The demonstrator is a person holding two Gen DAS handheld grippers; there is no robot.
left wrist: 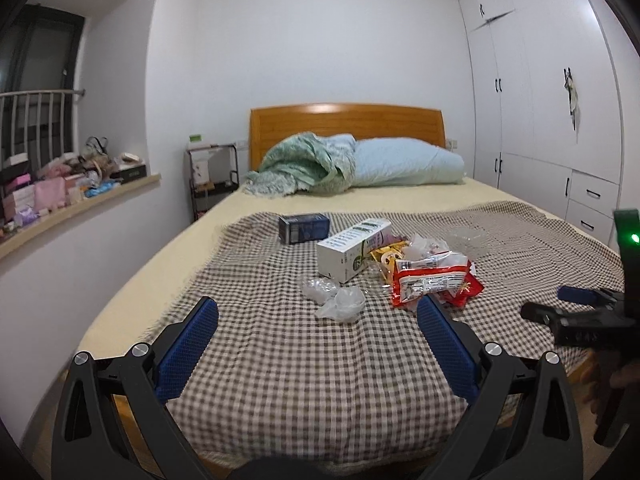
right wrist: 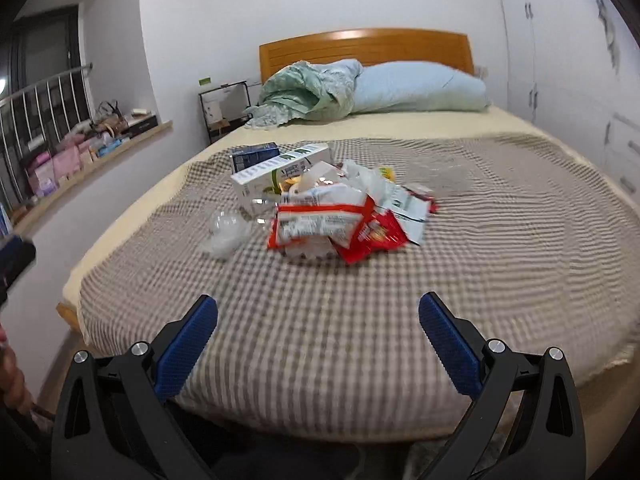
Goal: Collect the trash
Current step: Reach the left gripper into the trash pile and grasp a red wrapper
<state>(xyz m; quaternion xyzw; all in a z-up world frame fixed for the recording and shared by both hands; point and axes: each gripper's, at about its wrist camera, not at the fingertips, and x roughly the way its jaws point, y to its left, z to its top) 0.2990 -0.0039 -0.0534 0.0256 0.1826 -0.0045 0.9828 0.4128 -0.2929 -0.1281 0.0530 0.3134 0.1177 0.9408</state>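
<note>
A heap of trash lies mid-bed on a checked blanket (left wrist: 280, 360): red snack wrappers (left wrist: 434, 282) (right wrist: 340, 228), a white carton (left wrist: 352, 248) (right wrist: 276, 176), a dark blue box (left wrist: 304, 228) (right wrist: 254, 156), crumpled clear plastic (left wrist: 338, 296) (right wrist: 226, 232) and a clear tray (left wrist: 466, 240). My left gripper (left wrist: 318, 316) stands open above the blanket, just short of the clear plastic, holding nothing. My right gripper (right wrist: 318, 316) is also open and empty, hovering nearer the foot of the bed. In the left wrist view the right gripper (left wrist: 576, 308) shows at the right edge.
Pillows (left wrist: 404, 162) and a green quilt (left wrist: 304, 164) lie against the wooden headboard (left wrist: 348, 120). A cluttered windowsill (left wrist: 72, 184) runs along the left, a small shelf (left wrist: 212, 176) stands beside the bed, and white wardrobes (left wrist: 552, 112) line the right wall.
</note>
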